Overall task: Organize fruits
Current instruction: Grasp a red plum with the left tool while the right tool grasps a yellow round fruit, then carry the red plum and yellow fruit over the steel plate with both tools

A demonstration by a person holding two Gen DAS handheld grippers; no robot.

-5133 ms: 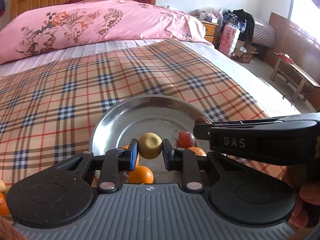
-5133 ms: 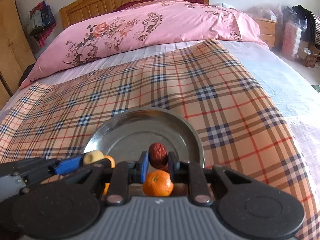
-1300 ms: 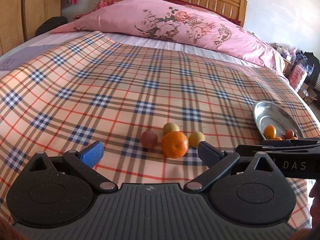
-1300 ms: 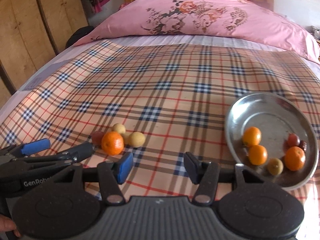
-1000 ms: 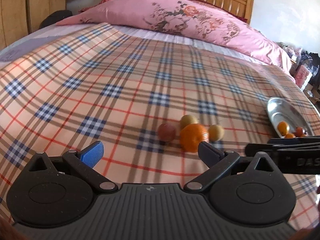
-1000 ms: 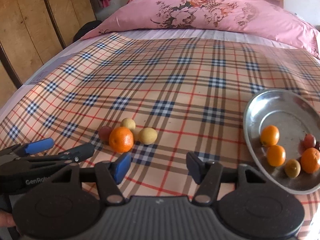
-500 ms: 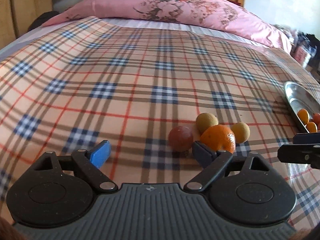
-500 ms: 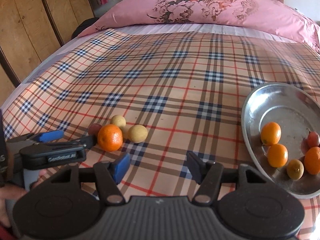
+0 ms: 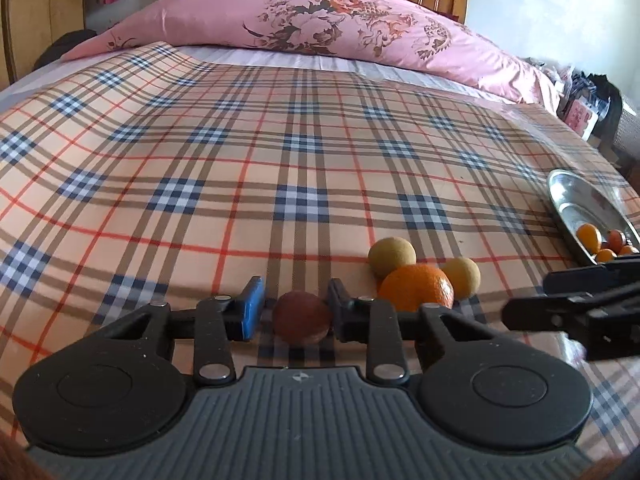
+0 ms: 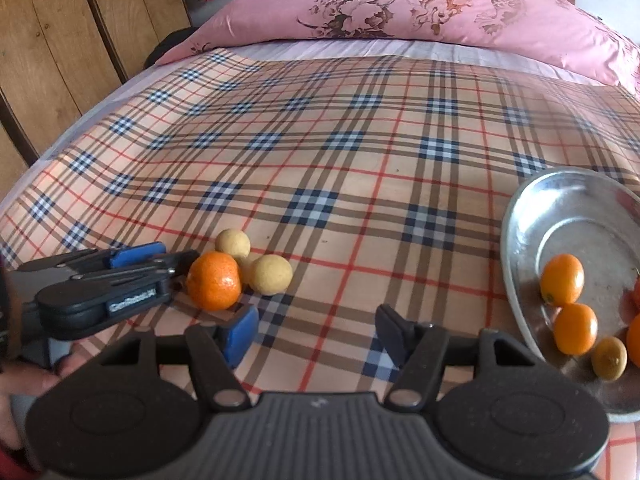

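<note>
Low over blanket (image 9: 304, 160), left gripper (image 9: 298, 314) clamped on reddish fruit (image 9: 302, 317); right gripper (image 10: 316, 336) spread wide, level.

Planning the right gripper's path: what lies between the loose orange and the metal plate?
Right wrist view: only bare plaid cloth lies between the orange and the plate.

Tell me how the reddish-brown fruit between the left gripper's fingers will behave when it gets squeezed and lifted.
The reddish-brown fruit looks round and smooth, so it may squirt out of the left gripper if pinched off-centre. It sits on soft plaid bedding, so a nudge probably rolls it. It seems small and likely light.
</note>
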